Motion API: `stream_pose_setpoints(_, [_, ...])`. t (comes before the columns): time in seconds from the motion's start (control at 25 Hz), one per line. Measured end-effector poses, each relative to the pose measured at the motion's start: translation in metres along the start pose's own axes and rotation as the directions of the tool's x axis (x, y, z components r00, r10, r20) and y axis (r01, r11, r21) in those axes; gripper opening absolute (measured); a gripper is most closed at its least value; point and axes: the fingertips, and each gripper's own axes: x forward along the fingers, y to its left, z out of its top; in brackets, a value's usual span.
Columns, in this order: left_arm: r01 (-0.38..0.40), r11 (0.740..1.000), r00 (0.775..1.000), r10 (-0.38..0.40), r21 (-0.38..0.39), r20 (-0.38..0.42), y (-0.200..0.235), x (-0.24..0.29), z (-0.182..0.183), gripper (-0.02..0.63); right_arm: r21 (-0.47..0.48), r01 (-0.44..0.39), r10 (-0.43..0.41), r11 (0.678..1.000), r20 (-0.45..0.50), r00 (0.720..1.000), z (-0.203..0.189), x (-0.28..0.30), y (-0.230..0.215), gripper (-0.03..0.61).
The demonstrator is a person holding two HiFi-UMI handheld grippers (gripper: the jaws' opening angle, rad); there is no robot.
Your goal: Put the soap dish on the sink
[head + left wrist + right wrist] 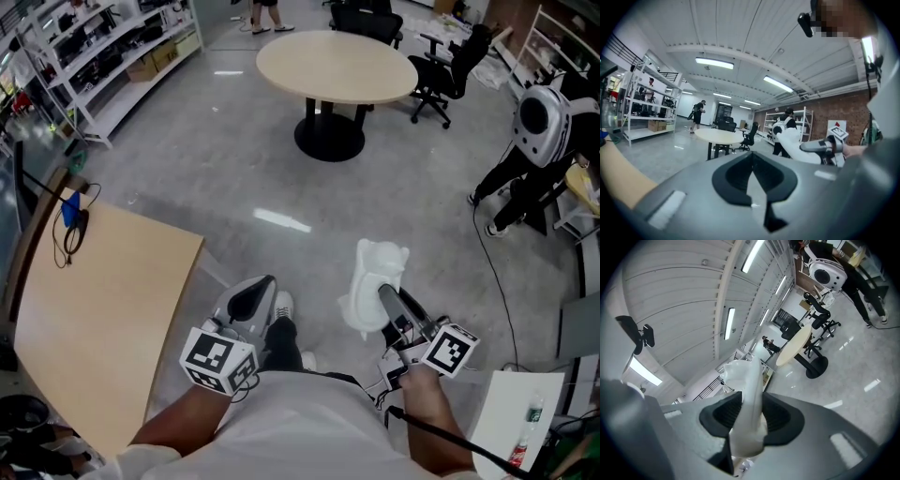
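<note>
Far left, a wooden tabletop (94,309) runs along the edge of the head view, with a blue item and a dark cable lying on its far end.

Left arm: my left forearm (183,422) comes up from the bottom of the head view. The hand itself is hidden behind the marker cube (217,359). The left gripper (258,286) points forward over the grey floor (281,187), tipped slightly down, just beside my shoe. In the left gripper view its pads (736,173) are pressed together at the tips with nothing between them.

Centre, well ahead: a round table (337,66) on a black pedestal, with office chairs (445,70) beyond it.

Right arm: the right hand (422,384) grips its handle behind the second marker cube (448,349), forearm rising from the lower right. The right gripper (386,298) points forward about level, angled a little toward the left one. Its own view shows the room strongly tilted.

Task item: the soap dish (375,272), white and irregular in outline, is pinched edge-on between the right gripper's pads (778,418). It sticks out past the fingertips and hangs in the air above the floor, touching no surface.

Far right, a white-shelled machine (542,122) stands by the shelving.
</note>
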Motion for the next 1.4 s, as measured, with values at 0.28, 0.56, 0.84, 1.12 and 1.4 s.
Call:
stream_pose_setpoints(0.28, [0.025, 1.0, 1.0, -0.025, 0.015, 0.003, 0.012, 0.029, 0.009, 0.005, 0.015, 0.024, -0.024, 1.0, 0.016, 1.0, 0.011, 0.014, -0.016, 0.14])
stream_pose_setpoints(0.56, [0.039, 0.999, 0.999, -0.039, -0.005, -0.008, 0.04, 0.067, 0.017, 0.005, 0.032, 0.059, -0.059, 0.998, 0.008, 0.998, 0.026, 0.049, -0.036, 0.14])
stream_pose_setpoints(0.84, [0.054, 0.998, 0.999, -0.054, -0.011, -0.008, 0.079, 0.114, 0.037, 0.005, 0.034, 0.086, -0.086, 0.996, 0.013, 0.996, 0.056, 0.096, -0.049, 0.138])
stream_pose_setpoints(1.12, [0.082, 0.997, 0.997, -0.082, -0.008, 0.01, 0.124, 0.161, 0.065, 0.005, 0.004, 0.107, -0.107, 0.994, 0.031, 0.994, 0.092, 0.148, -0.057, 0.138])
stream_pose_setpoints(1.4, [0.099, 0.995, 0.995, -0.099, 0.004, 0.029, 0.168, 0.201, 0.084, 0.005, -0.005, 0.115, -0.115, 0.993, 0.052, 0.992, 0.118, 0.198, -0.068, 0.138])
